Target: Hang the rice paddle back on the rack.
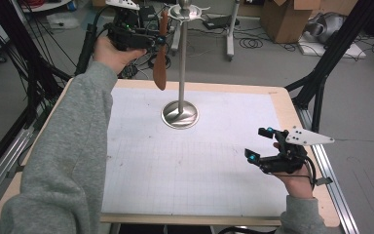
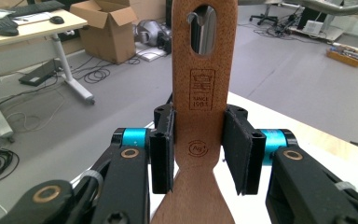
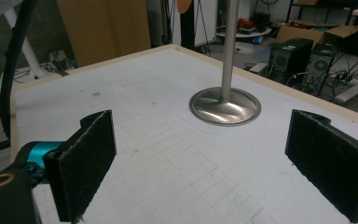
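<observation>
A wooden spatula (image 1: 159,68) hangs blade down beside the pole of a metal stand (image 1: 181,58) whose round base (image 1: 179,114) sits at the back middle of the table. My left gripper (image 1: 161,41) is shut on the spatula's handle (image 2: 200,116), one pad pressed on each edge. Through the slot at the handle's end I see a metal hook (image 2: 199,28) of the stand. Low over the table's right front, my right gripper (image 1: 257,144) stands open with nothing between its pads (image 3: 84,163). From there the stand's base (image 3: 224,106) lies ahead.
A white grid mat (image 1: 190,165) covers the wooden table (image 1: 292,112). Black frame posts (image 1: 321,73) rise at both sides of the table. Cardboard boxes (image 1: 287,19), cables and desks stand on the floor beyond.
</observation>
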`<state>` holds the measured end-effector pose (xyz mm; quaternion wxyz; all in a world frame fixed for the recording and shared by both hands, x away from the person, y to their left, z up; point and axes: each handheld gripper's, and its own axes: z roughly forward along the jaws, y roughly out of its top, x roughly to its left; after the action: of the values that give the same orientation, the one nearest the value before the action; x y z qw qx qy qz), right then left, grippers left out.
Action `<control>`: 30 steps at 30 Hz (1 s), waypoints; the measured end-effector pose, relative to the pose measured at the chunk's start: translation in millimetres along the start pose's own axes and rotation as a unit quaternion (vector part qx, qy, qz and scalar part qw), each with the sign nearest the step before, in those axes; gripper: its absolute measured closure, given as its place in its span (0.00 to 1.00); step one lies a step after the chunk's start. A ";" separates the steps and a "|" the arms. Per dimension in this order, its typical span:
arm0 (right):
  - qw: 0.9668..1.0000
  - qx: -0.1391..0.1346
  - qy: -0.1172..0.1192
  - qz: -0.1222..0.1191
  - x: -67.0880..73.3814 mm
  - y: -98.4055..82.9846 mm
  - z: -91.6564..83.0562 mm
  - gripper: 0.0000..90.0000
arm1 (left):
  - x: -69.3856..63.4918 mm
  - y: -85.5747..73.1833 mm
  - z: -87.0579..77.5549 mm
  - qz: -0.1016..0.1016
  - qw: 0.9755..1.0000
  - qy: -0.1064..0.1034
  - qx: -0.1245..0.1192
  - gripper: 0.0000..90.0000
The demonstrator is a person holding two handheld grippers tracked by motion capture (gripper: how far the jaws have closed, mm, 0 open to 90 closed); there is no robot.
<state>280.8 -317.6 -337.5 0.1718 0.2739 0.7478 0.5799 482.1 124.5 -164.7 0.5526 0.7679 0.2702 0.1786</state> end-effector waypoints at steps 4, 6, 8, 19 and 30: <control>1.000 0.000 0.000 -0.002 -0.1 0.0 0.3 0.08 | -1.8 -0.2 -0.4 0.007 1.000 0.003 0.003 0.69; 1.000 0.001 0.001 -0.001 -0.3 0.0 0.3 0.08 | -3.5 -0.1 -0.7 0.010 1.000 0.001 0.002 0.66; 1.000 0.002 0.001 0.001 -0.9 -0.1 0.0 0.08 | -4.6 0.1 -1.1 0.013 1.000 -0.001 0.000 0.63; 1.000 -0.003 -0.001 0.000 -1.5 -0.3 -1.5 0.08 | -5.4 -12.3 -9.8 0.034 0.999 -0.019 -0.025 0.31; 1.000 -0.004 0.000 0.002 0.1 0.4 -1.5 0.08 | -8.0 -40.1 -25.5 0.013 0.999 -0.035 -0.028 0.18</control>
<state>279.9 -318.6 -336.7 0.1714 0.2748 0.7450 0.5832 452.4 148.6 -194.1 0.5809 0.7614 0.2350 0.1664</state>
